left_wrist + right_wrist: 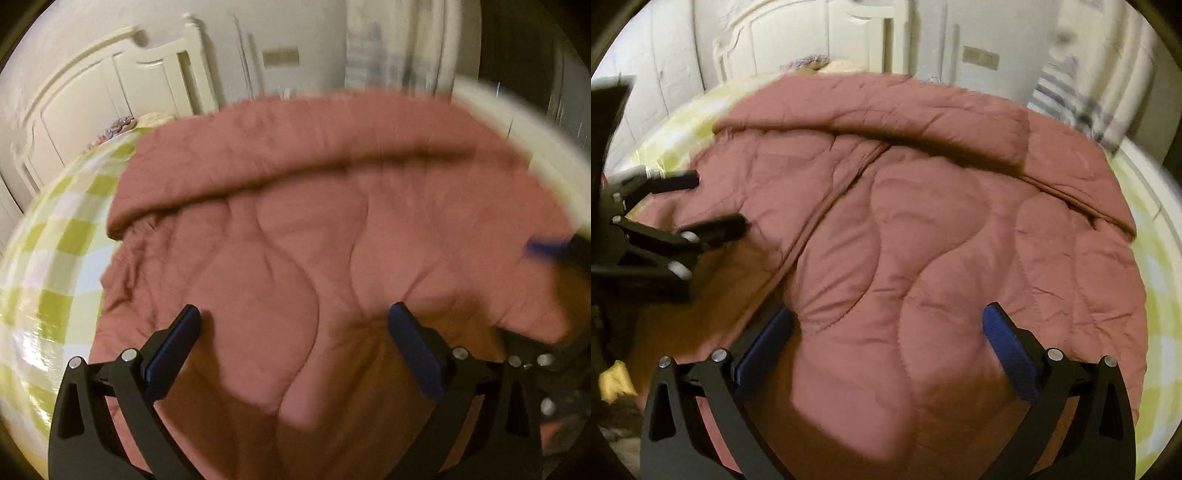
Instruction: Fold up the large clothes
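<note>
Setting: a bedroom with cream panelled wardrobe doors along the far wall and a bed dressed in a green-and-white checked sheet, glossy where light strikes it. Principal item: one dusty-pink quilted garment, large and padded, with wavy stitch lines; we cannot tell its exact type. It lies spread over most of the bed, its far portion turned back on itself in a thick rolled fold that runs across the width. Secondary items: a small patterned bundle and a pale cushion at the head of the bed, both blurred; striped fabric at the far right in the right wrist view. Our left gripper hangs over the near part of the garment, blue-padded jaws spread wide, nothing between them. Our right gripper is likewise above the near part, jaws wide and empty. In the right wrist view the left gripper appears at the left edge, fingers parted over the garment's left side.
</note>
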The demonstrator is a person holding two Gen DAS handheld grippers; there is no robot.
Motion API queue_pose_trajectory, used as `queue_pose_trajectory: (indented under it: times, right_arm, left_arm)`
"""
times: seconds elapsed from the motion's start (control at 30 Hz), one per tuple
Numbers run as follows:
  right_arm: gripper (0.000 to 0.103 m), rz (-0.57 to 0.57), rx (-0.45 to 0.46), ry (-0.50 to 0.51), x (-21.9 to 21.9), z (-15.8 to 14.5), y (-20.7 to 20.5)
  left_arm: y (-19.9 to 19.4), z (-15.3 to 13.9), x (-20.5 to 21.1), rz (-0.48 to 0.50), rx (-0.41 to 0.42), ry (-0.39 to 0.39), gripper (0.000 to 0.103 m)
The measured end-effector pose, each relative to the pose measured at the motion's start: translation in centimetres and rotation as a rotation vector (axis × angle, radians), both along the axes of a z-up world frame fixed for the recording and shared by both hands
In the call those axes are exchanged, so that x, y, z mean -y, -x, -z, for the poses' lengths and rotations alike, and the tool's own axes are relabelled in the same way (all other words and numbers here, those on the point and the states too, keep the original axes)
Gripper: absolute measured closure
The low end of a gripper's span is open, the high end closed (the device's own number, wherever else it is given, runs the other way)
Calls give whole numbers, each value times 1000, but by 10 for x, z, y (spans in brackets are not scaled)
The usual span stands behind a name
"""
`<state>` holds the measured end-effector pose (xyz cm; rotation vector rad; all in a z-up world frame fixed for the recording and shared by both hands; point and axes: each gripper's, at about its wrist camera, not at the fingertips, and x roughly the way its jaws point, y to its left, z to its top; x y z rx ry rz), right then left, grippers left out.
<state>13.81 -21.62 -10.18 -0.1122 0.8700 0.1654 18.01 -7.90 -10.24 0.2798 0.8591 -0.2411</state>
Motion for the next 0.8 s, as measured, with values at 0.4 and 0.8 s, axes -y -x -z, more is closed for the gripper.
queue_pose_trajectory:
  times: [0.4, 0.8]
  right_arm:
    - [5, 249, 18, -57, 88, -6, 25]
    - [5, 104, 96, -42, 35, -40, -21]
  left_arm:
    - [6, -9, -106, -241, -14, 193, 2]
    - [-21, -47, -40, -115, 49, 180, 2]
